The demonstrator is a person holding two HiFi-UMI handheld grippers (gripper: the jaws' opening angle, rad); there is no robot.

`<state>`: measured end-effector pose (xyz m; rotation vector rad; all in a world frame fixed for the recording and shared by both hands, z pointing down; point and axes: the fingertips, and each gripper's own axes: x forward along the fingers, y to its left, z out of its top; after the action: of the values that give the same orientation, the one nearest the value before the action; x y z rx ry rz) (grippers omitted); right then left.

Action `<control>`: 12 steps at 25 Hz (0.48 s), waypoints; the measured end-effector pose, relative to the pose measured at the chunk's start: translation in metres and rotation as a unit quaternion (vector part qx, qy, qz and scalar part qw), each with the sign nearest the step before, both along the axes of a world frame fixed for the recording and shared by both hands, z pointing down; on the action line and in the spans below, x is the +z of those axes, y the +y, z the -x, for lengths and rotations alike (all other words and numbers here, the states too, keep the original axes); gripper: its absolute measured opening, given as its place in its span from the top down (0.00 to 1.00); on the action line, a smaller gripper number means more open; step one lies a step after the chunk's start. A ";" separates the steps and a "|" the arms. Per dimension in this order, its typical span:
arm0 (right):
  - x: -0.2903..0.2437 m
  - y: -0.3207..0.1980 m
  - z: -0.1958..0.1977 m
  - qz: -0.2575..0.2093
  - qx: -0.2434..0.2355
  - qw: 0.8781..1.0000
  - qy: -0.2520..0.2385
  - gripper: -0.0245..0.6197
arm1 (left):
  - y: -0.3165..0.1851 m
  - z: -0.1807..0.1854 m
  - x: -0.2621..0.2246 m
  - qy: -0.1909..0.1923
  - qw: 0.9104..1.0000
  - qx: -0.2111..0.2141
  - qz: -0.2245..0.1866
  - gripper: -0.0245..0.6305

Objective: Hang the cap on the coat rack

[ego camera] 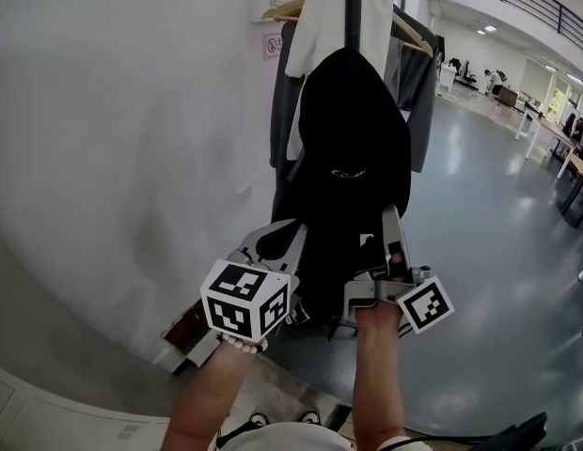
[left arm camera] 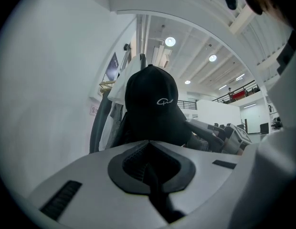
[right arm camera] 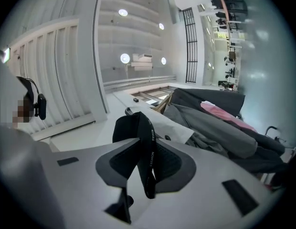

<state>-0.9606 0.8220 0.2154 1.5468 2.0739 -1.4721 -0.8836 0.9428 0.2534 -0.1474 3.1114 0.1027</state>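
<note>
The cap [ego camera: 353,158] is showing black with a white logo, the left gripper [ego camera: 275,241] and right gripper [ego camera: 391,225] are showing grey with black-and-white square markings, and the floor [ego camera: 489,214] is gleaming blue-grey beside the white wall [ego camera: 113,111].

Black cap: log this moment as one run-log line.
phase: pre-hang | black fabric cap: held before coat rack, not hung | left gripper: shut on cap | right gripper: shut on its printed black strap
</note>
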 end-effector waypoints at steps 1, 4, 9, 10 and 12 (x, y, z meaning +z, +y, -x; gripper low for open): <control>0.003 0.001 0.000 -0.009 -0.001 1.000 0.001 0.85 | -0.004 0.001 0.001 0.001 1.000 0.002 0.000 0.96; 0.013 0.002 0.001 -0.036 -0.003 0.999 0.001 0.83 | -0.014 0.002 0.007 0.005 1.000 0.004 -0.005 0.96; 0.048 -0.008 0.007 -0.072 -0.003 0.997 0.015 0.82 | -0.026 0.002 0.026 0.017 1.000 0.001 -0.017 0.96; 0.056 -0.010 0.011 -0.074 -0.007 0.997 0.018 0.82 | -0.027 0.003 0.030 0.018 1.000 0.000 -0.018 0.96; 0.073 -0.013 0.019 -0.079 -0.010 0.996 0.036 0.82 | -0.029 0.004 0.038 0.024 0.999 -0.003 -0.020 0.96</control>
<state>-0.9794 0.8092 0.2888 1.5956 2.2731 -1.4191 -0.8874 0.9141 0.2917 -0.1358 3.1559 0.1704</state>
